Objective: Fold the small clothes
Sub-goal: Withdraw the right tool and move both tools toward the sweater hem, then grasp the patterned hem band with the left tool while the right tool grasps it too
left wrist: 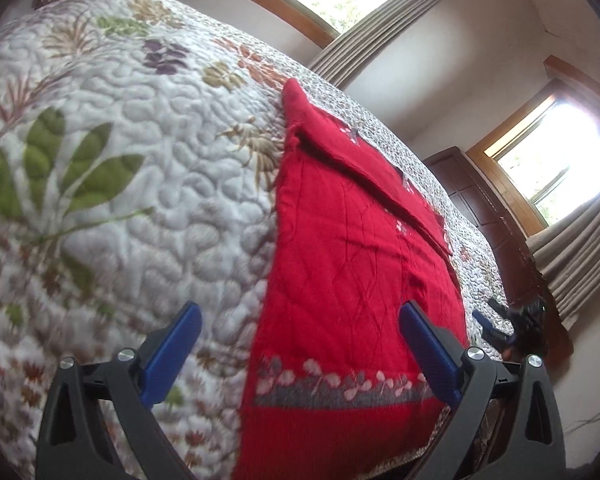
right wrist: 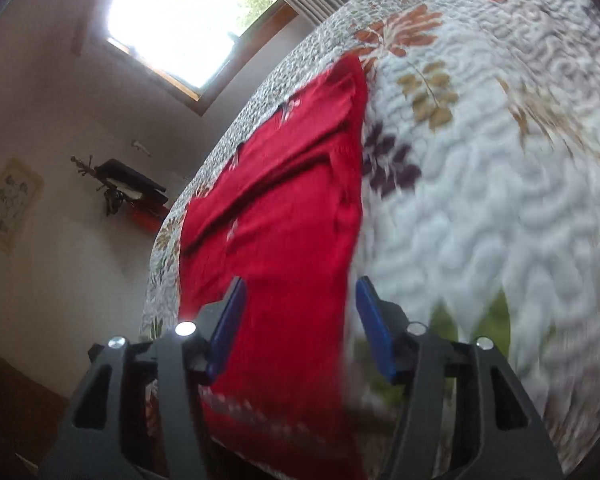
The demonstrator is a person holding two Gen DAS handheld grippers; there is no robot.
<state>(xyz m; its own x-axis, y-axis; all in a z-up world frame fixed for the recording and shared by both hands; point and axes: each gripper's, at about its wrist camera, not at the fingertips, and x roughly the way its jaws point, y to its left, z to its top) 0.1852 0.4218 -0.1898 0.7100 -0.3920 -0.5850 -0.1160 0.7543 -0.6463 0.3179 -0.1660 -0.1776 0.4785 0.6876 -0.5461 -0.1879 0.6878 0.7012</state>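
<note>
A small red knitted sweater [left wrist: 348,248] lies flat on the quilted bedspread [left wrist: 140,184], its sides folded inward into a long strip. A grey band with pale flowers runs across its near hem. My left gripper [left wrist: 300,324] is open above the sweater's near left edge, holding nothing. In the right wrist view the same red sweater [right wrist: 284,216] stretches away, and my right gripper [right wrist: 298,292] is open over its near end, empty. The right gripper [left wrist: 496,324] also shows small at the sweater's far side in the left wrist view.
The floral quilt [right wrist: 480,168] covers the whole bed. A dark wooden cabinet [left wrist: 484,208] stands beyond the bed near curtained windows [left wrist: 556,160]. A wall shelf [right wrist: 132,188] and a framed picture [right wrist: 10,204] hang on the far wall.
</note>
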